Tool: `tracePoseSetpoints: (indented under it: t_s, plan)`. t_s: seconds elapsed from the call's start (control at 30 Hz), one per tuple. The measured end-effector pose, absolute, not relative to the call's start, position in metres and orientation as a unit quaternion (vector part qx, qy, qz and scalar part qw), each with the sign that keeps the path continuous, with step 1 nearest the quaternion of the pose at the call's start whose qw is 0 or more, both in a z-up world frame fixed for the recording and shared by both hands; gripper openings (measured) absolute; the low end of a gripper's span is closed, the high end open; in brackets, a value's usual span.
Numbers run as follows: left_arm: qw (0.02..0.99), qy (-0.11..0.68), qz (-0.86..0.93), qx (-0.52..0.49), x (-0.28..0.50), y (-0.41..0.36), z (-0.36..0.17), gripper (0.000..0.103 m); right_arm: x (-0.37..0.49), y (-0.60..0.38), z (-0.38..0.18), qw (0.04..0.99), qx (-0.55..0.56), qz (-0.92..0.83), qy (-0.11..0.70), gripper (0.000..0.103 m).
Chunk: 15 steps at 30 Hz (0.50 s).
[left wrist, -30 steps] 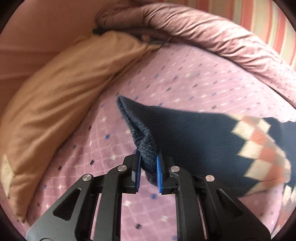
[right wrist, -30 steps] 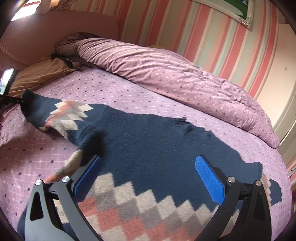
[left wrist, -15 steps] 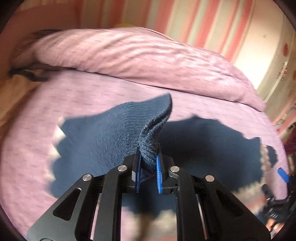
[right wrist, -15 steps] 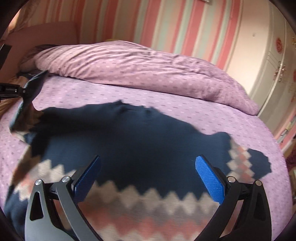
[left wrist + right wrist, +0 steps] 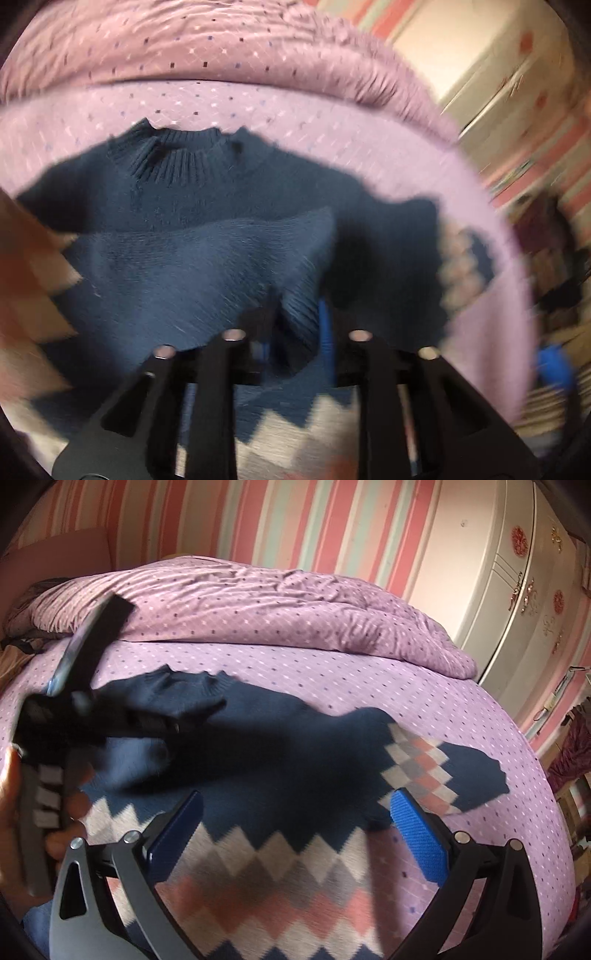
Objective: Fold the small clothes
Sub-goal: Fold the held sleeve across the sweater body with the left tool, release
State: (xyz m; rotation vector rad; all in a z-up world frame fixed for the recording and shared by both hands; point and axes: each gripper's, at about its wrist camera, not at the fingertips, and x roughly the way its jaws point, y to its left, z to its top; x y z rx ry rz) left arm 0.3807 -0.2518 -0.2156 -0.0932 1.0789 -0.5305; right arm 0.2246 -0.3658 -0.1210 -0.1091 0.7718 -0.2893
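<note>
- The navy sweater [image 5: 288, 760] with its diamond band lies spread across the middle of the bed [image 5: 424, 686], collar toward the heaped duvet [image 5: 258, 598] at the far edge.
- One sleeve [image 5: 207, 266] is folded over the chest.
- The left gripper [image 5: 295, 317] has just been opening; the cuff sits loosely between its fingers.
- The right gripper [image 5: 295, 823] hangs over the hem, fingers wide apart and empty.
- The other sleeve [image 5: 443, 764] stretches toward the bed's right edge.

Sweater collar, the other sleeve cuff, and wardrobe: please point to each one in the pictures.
Sweater collar [image 5: 173, 157], left wrist view, on the ribbed neck band.
Sleeve cuff [image 5: 476, 775], right wrist view, on the plain navy end of the spread sleeve.
Wardrobe [image 5: 517, 590], right wrist view, on a cream door panel.
</note>
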Motion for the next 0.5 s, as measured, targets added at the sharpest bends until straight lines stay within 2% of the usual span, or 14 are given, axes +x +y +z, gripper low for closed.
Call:
tracePoseSetpoints:
  t_s: [0.03,0.1,0.13,0.27,0.5]
  plan:
    - [0.829,0.504,-0.241,-0.027,0.376,-0.254,-0.218,0.067,0.223,-0.370,-0.121,0.915,-0.051,-0.143,0.375,0.101]
    - [0.846,0.485,-0.218,-0.021,0.362,-0.244,-0.214,0.091,0.222,-0.376,-0.121,0.916,-0.043,-0.145,0.373,0.101]
    - [0.848,0.481,-0.220,-0.028,0.359,-0.229,-0.208,0.097,0.222,-0.378,-0.121,0.916,-0.039,-0.145,0.372,0.101]
    - [0.856,0.453,-0.245,-0.051,0.342,-0.189,-0.177,0.100,0.232,-0.378,-0.130,0.912,-0.021,-0.127,0.389,0.101]
    - [0.885,0.428,-0.186,0.011,0.349,-0.126,-0.164,0.100,0.295,-0.347,-0.176,0.908,-0.006,-0.051,0.416,0.101]
